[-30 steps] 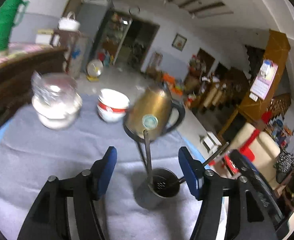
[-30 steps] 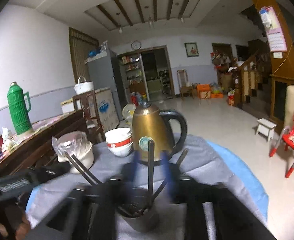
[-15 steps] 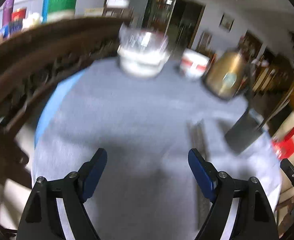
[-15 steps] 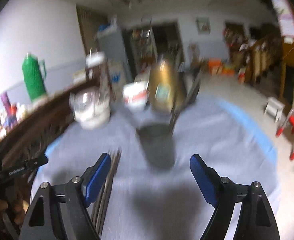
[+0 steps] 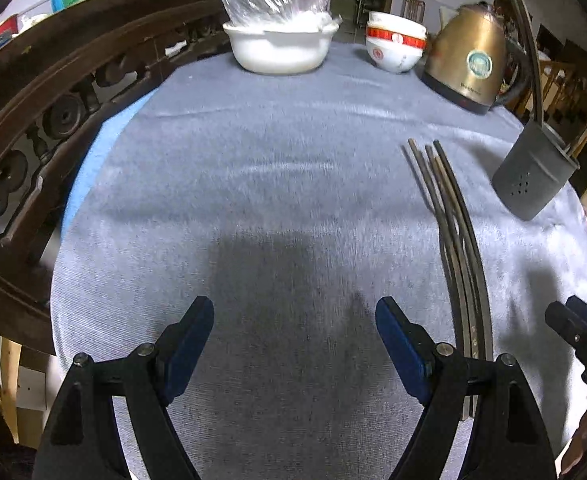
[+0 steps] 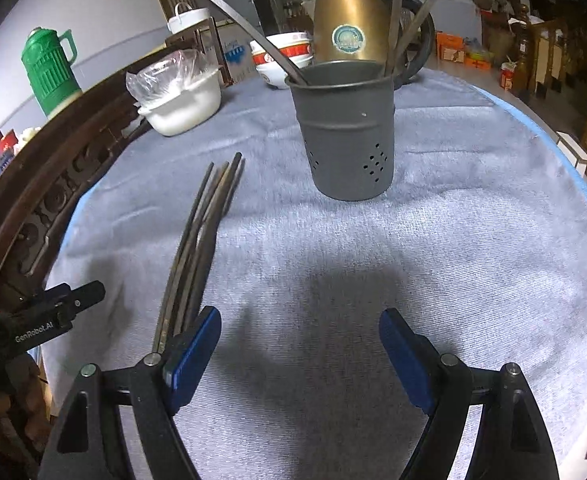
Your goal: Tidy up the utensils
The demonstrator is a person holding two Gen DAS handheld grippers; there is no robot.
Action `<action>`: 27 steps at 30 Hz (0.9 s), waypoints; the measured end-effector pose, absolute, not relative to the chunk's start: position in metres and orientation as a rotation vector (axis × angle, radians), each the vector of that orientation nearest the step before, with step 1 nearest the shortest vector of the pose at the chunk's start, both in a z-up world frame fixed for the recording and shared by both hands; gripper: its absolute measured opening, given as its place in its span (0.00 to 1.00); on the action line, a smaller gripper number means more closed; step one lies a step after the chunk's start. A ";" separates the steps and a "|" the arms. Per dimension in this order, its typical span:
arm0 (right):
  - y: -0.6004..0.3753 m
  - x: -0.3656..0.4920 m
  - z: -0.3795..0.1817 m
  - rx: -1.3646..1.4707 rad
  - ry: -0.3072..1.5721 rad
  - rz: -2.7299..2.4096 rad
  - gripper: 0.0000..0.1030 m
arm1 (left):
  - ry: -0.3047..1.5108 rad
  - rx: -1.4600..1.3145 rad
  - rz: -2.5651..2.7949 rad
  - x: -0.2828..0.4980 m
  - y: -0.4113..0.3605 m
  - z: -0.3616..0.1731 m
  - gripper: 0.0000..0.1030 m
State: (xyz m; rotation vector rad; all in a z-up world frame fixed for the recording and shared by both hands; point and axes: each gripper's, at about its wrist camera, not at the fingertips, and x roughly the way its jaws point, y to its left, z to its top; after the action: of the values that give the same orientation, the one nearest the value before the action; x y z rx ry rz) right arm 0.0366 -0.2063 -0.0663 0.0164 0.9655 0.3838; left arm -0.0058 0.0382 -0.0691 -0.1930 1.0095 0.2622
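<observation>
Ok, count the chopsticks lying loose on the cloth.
4, side by side in one bundle on the grey cloth, left of the grey holder; near ends hidden behind the right gripper's fingers.

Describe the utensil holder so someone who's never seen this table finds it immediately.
On the grey tablecloth, look in front of the gold-coloured metal kettle. The dark grey metal cylindrical cup stands upright there, right of the loose dark chopsticks; only it has small perforations and long utensil handles sticking out.

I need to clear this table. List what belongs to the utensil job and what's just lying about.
Job: chopsticks, holder, utensils in it.
Lying about: kettle, red-band bowls, white bowl, green flask.
</observation>
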 end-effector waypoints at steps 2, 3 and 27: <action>-0.206 0.038 -0.068 0.010 0.971 0.383 0.82 | 1.030 -0.189 0.257 -0.005 0.037 -0.073 0.81; -0.205 0.038 -0.069 0.005 0.975 0.382 0.82 | 1.035 -0.187 0.255 -0.004 0.037 -0.074 0.81; -0.195 0.041 -0.084 -0.070 1.013 0.358 0.82 | 1.020 -0.153 0.266 -0.010 0.034 -0.094 0.98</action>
State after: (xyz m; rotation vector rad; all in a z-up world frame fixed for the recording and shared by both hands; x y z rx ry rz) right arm 0.0407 -0.1948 -0.0845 -0.0701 1.0127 0.3578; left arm -0.0102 0.0341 -0.0935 -0.1532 1.0205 0.2665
